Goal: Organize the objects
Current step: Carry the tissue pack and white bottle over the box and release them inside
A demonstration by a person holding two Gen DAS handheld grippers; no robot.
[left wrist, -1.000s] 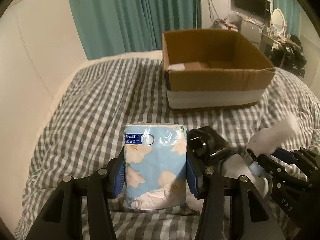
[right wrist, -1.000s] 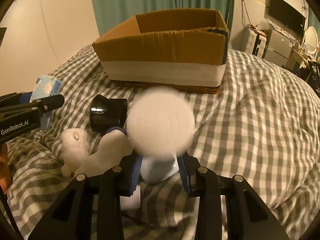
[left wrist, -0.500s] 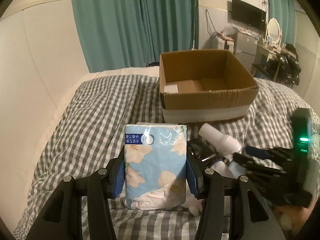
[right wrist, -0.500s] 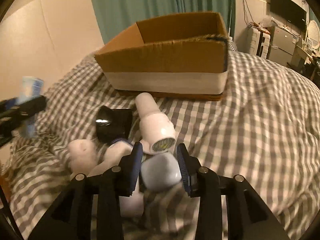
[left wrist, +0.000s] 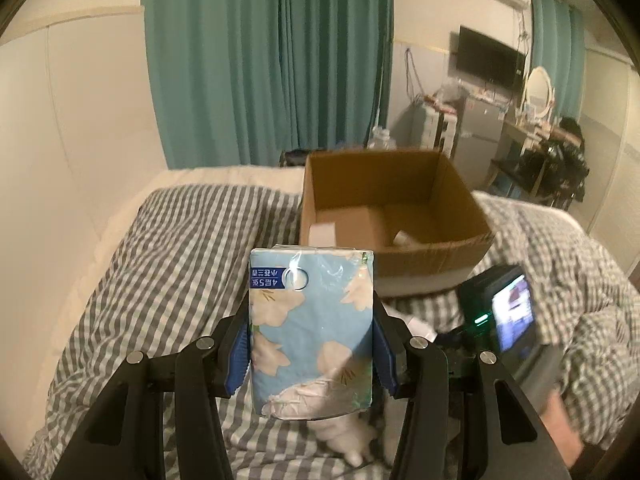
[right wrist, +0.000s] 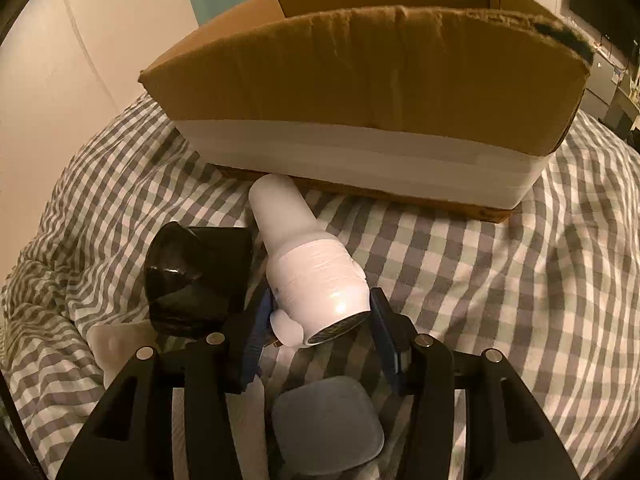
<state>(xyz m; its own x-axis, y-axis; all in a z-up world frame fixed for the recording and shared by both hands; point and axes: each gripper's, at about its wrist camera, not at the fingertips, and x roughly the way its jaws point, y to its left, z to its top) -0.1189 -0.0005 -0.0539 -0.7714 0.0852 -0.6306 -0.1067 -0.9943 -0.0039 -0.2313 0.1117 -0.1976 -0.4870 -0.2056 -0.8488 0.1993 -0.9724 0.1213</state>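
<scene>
My left gripper (left wrist: pixel 311 346) is shut on a blue floral tissue pack (left wrist: pixel 310 328) and holds it above the checked bedcover, short of the open cardboard box (left wrist: pixel 436 252). In the right wrist view the box (right wrist: pixel 360 80) stands close ahead. My right gripper (right wrist: pixel 318 338) has its jaws around the rear end of a white hair dryer (right wrist: pixel 308 260) lying on the bed; its grey handle (right wrist: pixel 326 420) points back between the fingers. Whether the pads press on it is unclear. The right gripper's body and screen (left wrist: pixel 508 312) show at the right of the left wrist view.
A black nozzle piece (right wrist: pixel 198 276) lies left of the dryer. A white plush toy (left wrist: pixel 348 440) lies under the tissue pack; it also shows in the right wrist view (right wrist: pixel 116 344). A small white object (left wrist: pixel 404 236) lies in the box. Curtains and furniture stand behind the bed.
My left gripper rose with the tissue pack, so the box interior shows more. My right gripper slid forward along the hair dryer, from its handle to its body, closer to the box.
</scene>
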